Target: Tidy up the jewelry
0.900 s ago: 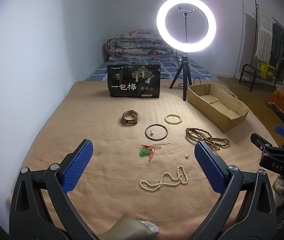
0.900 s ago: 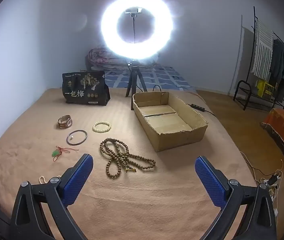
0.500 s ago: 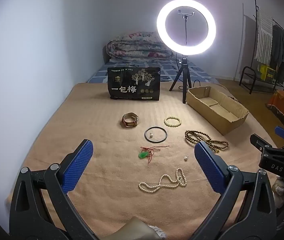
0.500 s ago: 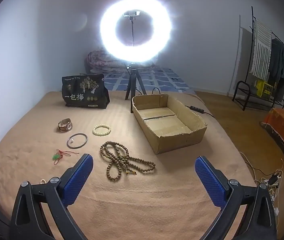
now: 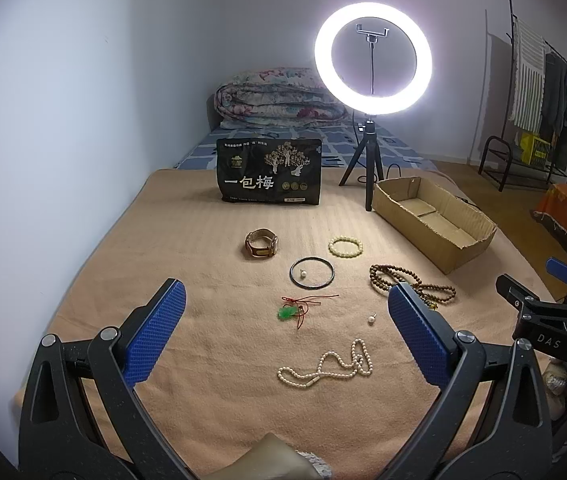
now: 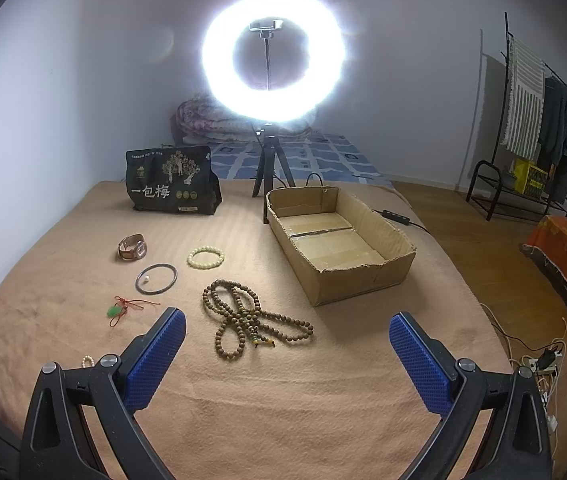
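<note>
Both hand-held grippers, left [image 5: 285, 330] and right [image 6: 287, 354], are wide apart holding nothing, and the light, floppy brown bead necklace [image 6: 243, 318] near the cardboard box [image 6: 397, 270] looks easiest to pinch at its bunched middle

Ahead of the black left gripper [image 5: 285, 312] with its 2 blue dimpled pads [image 5: 154, 340] lie a cream pearl necklace [image 5: 327, 366], a green pendant on red cord [image 5: 295, 310], a thin black bangle [image 5: 312, 273] and a pale yellow bead bracelet [image 5: 345, 247]. Beyond the right gripper [image 6: 285, 338], brown wooden prayer beads [image 6: 243, 318] sit on the plain tan blanket [image 6: 283, 392] beside a brown cardboard box [image 6: 363, 276].
</note>
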`<state>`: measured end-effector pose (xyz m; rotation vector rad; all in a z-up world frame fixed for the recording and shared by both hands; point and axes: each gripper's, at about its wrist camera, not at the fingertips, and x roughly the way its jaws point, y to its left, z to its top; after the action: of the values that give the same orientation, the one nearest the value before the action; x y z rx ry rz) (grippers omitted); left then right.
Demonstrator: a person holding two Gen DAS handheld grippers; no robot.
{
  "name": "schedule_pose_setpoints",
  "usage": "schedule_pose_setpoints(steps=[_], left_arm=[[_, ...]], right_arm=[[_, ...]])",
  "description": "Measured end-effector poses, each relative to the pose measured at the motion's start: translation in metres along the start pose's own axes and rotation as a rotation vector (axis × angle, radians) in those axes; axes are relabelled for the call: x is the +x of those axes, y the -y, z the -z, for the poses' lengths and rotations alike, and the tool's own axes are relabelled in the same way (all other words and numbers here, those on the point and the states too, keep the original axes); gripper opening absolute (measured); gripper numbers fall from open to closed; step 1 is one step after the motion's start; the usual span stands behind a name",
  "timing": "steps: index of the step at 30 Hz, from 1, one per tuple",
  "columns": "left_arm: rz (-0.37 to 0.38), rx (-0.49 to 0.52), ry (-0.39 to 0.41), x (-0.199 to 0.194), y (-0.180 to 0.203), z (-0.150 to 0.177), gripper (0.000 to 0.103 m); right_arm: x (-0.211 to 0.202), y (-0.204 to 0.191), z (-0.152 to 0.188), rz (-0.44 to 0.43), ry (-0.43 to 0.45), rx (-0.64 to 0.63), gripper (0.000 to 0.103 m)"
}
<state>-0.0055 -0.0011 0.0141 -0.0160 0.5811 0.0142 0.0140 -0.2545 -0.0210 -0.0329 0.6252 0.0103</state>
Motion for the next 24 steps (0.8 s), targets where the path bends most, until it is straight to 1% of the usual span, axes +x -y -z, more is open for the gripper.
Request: schedule_pose_setpoints(steps=[24], left_arm=[[-0.010,-0.005,0.009,-0.0018,-0.0042,-0.0030,0.103]], right_arm=[[-0.0002,-0.0003,0.0004,-0.008,-0.003,0.001,0.103]])
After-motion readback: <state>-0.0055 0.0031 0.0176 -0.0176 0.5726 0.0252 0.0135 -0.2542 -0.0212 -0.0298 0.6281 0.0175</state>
